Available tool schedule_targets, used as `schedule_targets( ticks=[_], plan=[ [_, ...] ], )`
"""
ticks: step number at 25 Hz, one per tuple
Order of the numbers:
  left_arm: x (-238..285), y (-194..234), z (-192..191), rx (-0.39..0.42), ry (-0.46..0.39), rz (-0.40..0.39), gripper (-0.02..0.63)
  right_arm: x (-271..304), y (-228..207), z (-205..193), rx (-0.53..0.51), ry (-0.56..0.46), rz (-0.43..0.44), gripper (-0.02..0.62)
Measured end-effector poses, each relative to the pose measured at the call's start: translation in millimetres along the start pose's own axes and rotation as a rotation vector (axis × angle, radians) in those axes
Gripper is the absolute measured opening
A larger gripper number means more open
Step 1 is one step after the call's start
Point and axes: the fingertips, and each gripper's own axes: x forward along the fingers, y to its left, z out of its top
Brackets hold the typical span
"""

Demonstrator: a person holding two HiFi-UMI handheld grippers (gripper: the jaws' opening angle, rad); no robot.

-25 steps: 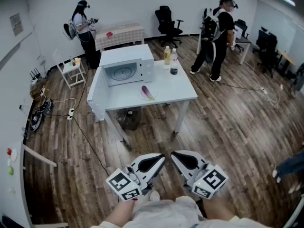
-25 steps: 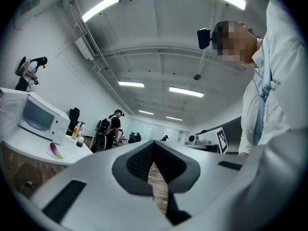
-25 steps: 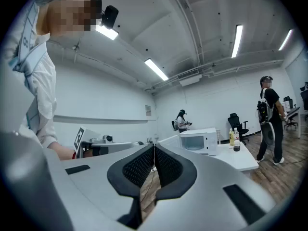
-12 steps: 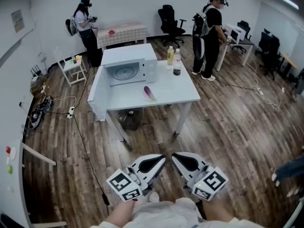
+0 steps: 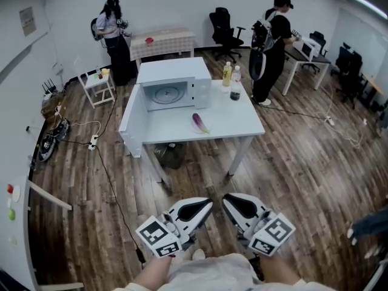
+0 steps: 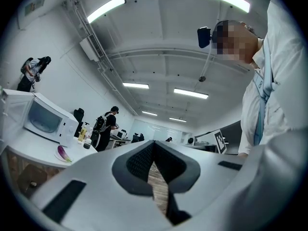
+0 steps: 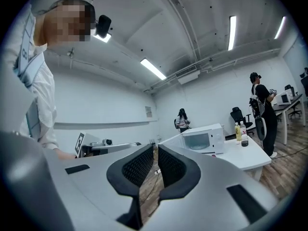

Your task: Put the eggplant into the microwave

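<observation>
Lying on what seemed a small plate [image 5: 195,125] before the open microwave [image 5: 203,91], whose cavity held a turntable [image 5: 166,93], the eggplant [image 5: 199,122] stayed well apart from the left gripper [image 5: 207,203] and right gripper [image 5: 226,199], both with jaws together.

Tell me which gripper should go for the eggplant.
Right gripper, marginally: both hang far back, but the eggplant lies right of the microwave opening, and its open door juts out leftward.
</observation>
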Motion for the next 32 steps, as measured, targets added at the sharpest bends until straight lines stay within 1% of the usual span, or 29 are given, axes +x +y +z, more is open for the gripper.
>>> schedule_targets(
  ticks=[6, 12, 17, 23, 32],
  plan=[
    [-2, 23, 0, -0.017, 0.001, 0.015, 0.002, 22, -6, -4, -0.004, 0.023, 0.006, 0.038],
    [10, 54, 0, -0.024, -0.005, 0.036, 0.002, 45, -32, -2, -0.009, 0.020, 0.016, 0.037],
    [31, 95, 0, -0.029, -0.002, 0.062, 0.002, 73, -72, 2, -0.002, 0.007, 0.038, 0.038],
    [77, 148, 6, -0.030, 0.006, 0.069, 0.002, 106, -133, 14, 0.020, -0.018, 0.078, 0.038],
    [143, 214, 22, -0.030, 0.008, 0.084, 0.002, 148, -217, 35, 0.025, -0.008, 0.105, 0.038]
  ],
)
